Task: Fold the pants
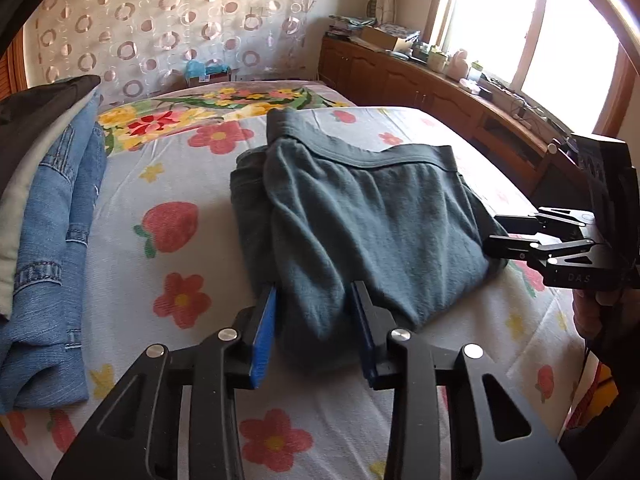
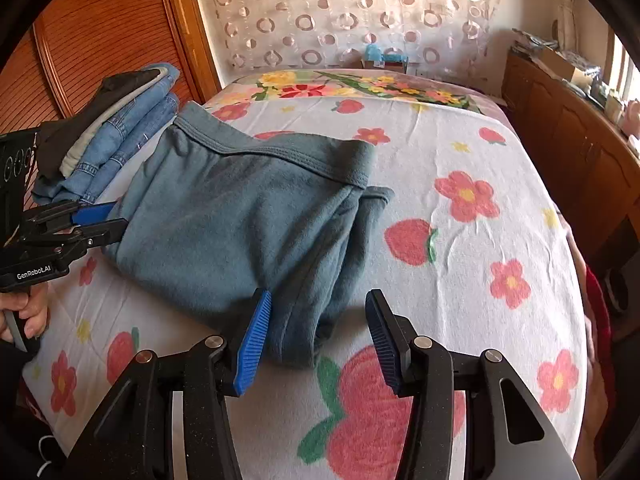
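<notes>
Grey-blue pants [image 1: 360, 220] lie folded into a thick bundle on the flowered bed sheet [image 1: 160, 184], waistband toward the far side. My left gripper [image 1: 316, 300] is open, with the near left corner of the bundle between its blue pads. My right gripper [image 2: 318, 312] is open, with the near right fold of the pants [image 2: 240, 216] between its fingers. In the left wrist view the right gripper [image 1: 496, 236] sits at the bundle's right edge. In the right wrist view the left gripper [image 2: 106, 222] sits at its left edge.
A stack of folded jeans and dark clothes [image 1: 52, 208] lies at the bed's left side, also in the right wrist view [image 2: 116, 132]. A wooden cabinet [image 1: 420, 88] with clutter runs along the right under a window. A hand [image 2: 24, 312] holds the left gripper's handle.
</notes>
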Motion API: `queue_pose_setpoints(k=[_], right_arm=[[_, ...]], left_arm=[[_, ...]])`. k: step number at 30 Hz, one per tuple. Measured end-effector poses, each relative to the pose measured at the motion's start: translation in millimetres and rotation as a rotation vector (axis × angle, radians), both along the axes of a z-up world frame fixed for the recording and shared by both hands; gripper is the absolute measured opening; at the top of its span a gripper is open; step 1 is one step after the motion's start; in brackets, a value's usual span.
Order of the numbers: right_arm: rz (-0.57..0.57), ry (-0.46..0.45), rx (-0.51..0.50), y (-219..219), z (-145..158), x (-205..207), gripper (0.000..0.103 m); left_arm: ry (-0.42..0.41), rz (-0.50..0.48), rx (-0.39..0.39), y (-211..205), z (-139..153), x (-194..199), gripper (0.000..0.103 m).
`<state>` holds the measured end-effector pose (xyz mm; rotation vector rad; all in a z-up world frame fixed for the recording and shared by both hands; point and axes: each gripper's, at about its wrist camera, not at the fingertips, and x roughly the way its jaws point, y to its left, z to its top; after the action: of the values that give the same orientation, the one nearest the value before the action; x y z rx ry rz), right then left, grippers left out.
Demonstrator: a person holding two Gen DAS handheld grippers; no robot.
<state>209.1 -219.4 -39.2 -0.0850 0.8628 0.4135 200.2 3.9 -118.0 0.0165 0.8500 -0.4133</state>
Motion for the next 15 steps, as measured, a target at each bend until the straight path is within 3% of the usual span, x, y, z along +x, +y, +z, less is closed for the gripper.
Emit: queue_pose_setpoints(k=[1, 3, 8, 15], right_arm=[[-0.001, 0.000, 0.005, -2, -1, 0, 0.051], [0.003, -0.005, 0.002, -2, -1, -1, 0.050], [0.046, 0.000, 0.017, 1, -5, -10, 0.011], [0.049, -0.024, 0.003, -9, 1, -17, 0.007]], left_arm=[[0.000, -0.005, -0.002, 0, 0, 0, 0.028], [0.003, -0.008, -0.010, -1, 0, 0, 0.023], [-0.001, -0.001, -0.018, 0, 1, -3, 0.008], [-0.004, -0.004, -0.026, 2, 7, -11, 0.006]])
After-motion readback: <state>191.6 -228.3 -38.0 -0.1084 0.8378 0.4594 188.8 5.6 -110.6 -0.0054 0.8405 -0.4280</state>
